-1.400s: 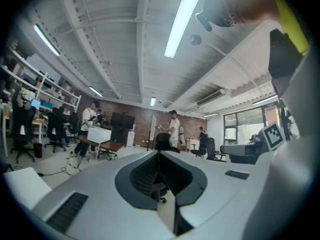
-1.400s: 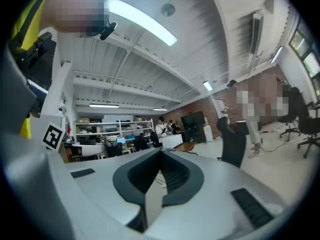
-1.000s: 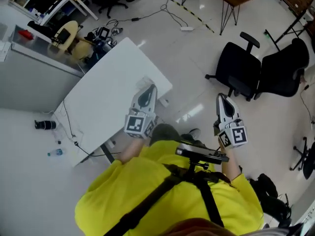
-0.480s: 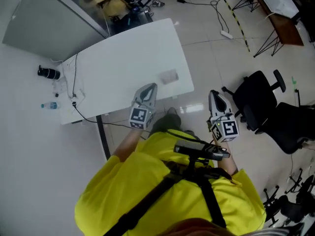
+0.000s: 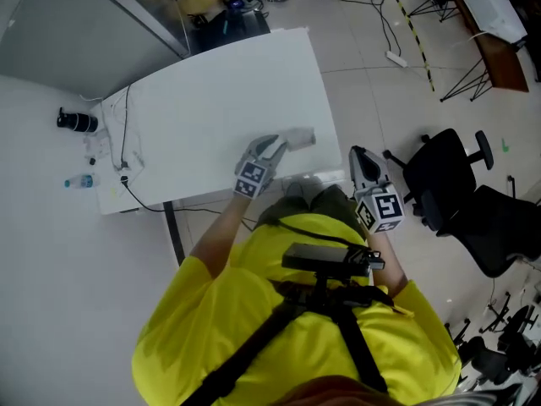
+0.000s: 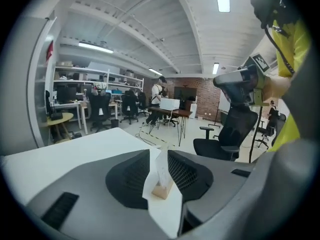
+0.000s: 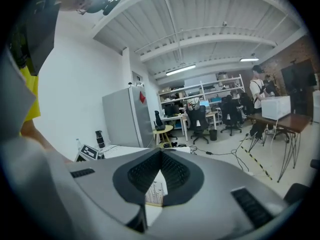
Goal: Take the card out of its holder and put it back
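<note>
Though blurred overhead, the card (image 6: 162, 171) shows between left gripper's (image 6: 159, 153) jaws.

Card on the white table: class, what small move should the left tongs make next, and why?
Probably ease the left tongs forward until they straddle the card, ready to close. They are open, and the card stands upright in its small wooden holder, lined up with the gap between them, touching neither. The right tongs sit beside the table, off its edge.

My right hand-held gripper (image 7: 160, 154) has dark jaws meeting at their tips. Through the wedge-shaped gap beneath them, a printed card (image 7: 154, 193) stands in its wooden holder (image 7: 153, 204) on the white worktop (image 7: 121, 148).
</note>
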